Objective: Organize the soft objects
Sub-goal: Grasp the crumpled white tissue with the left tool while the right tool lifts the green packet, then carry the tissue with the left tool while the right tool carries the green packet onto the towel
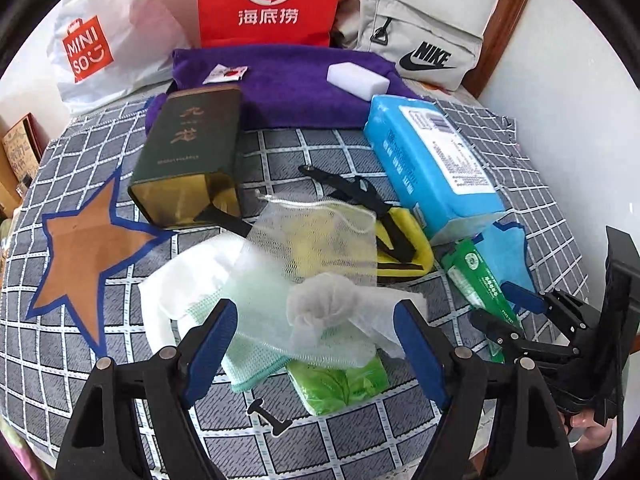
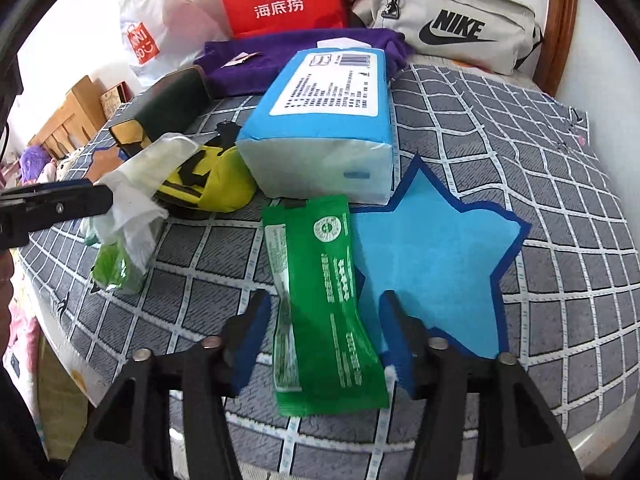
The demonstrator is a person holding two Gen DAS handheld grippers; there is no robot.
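Note:
My left gripper (image 1: 316, 330) is open over a pile of white and pale-green cloths (image 1: 280, 312) that lies between its fingers, with a white mesh bag (image 1: 316, 236) and a yellow pouch (image 1: 404, 248) behind. A green tissue pack (image 1: 340, 388) lies under the cloths. My right gripper (image 2: 324, 332) is open around a long green wipes packet (image 2: 320, 308), which lies flat on the checked cloth between its blue pads. A blue star mat (image 2: 436, 256) lies to its right. The orange star mat (image 1: 84, 248) lies left of the pile. The right gripper also shows in the left wrist view (image 1: 504, 308).
A big blue tissue pack (image 2: 320, 120), a dark green tin (image 1: 188, 152), a purple towel (image 1: 288, 80) with a white sponge (image 1: 356, 80), a red bag (image 1: 272, 0), a Miniso bag (image 1: 96, 52) and a Nike bag (image 2: 452, 28) stand farther back on the checked table (image 2: 520, 160).

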